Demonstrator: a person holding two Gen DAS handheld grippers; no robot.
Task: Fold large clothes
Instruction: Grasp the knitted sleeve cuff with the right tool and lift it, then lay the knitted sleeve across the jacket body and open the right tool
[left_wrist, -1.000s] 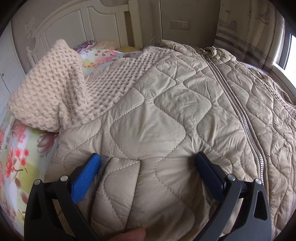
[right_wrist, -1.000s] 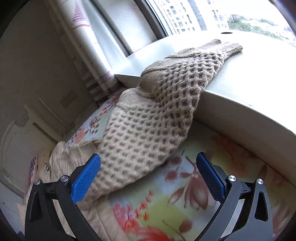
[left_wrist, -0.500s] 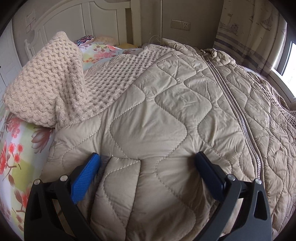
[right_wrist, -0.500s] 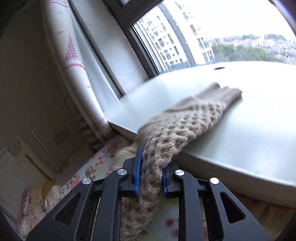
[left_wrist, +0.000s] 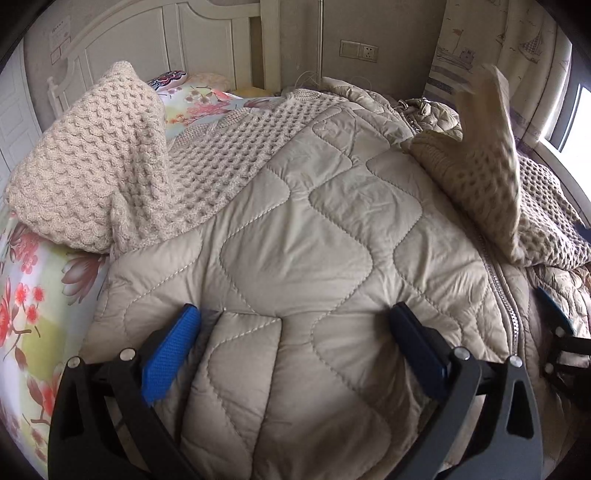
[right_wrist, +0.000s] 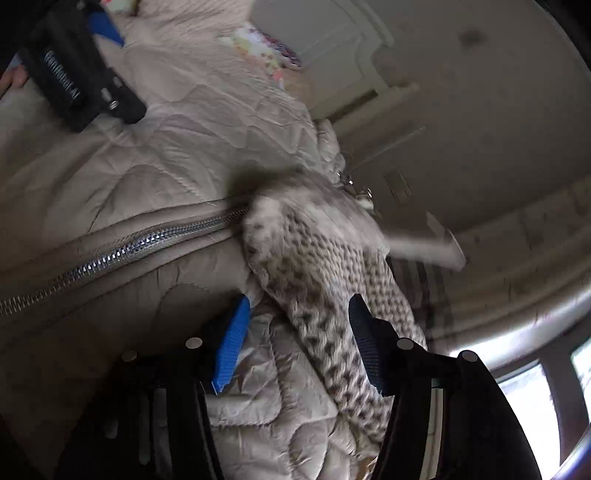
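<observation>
A beige quilted zip-up jacket (left_wrist: 295, 229) lies spread over the floral bed (left_wrist: 33, 295). The left claw (left_wrist: 295, 343) rests wide apart on it. The right claw (right_wrist: 295, 332) gapes apart around a blurred beige knitted sweater sleeve (right_wrist: 325, 280).

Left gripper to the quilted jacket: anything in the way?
Nothing visible. The left gripper hangs open right over the quilted jacket. A knit sweater sleeve lies across the jacket's far right part, over the zipper, away from the fingers.

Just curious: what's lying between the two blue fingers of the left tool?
Only the quilted jacket, seen in the left wrist view, spans the gap of the left gripper.
</observation>
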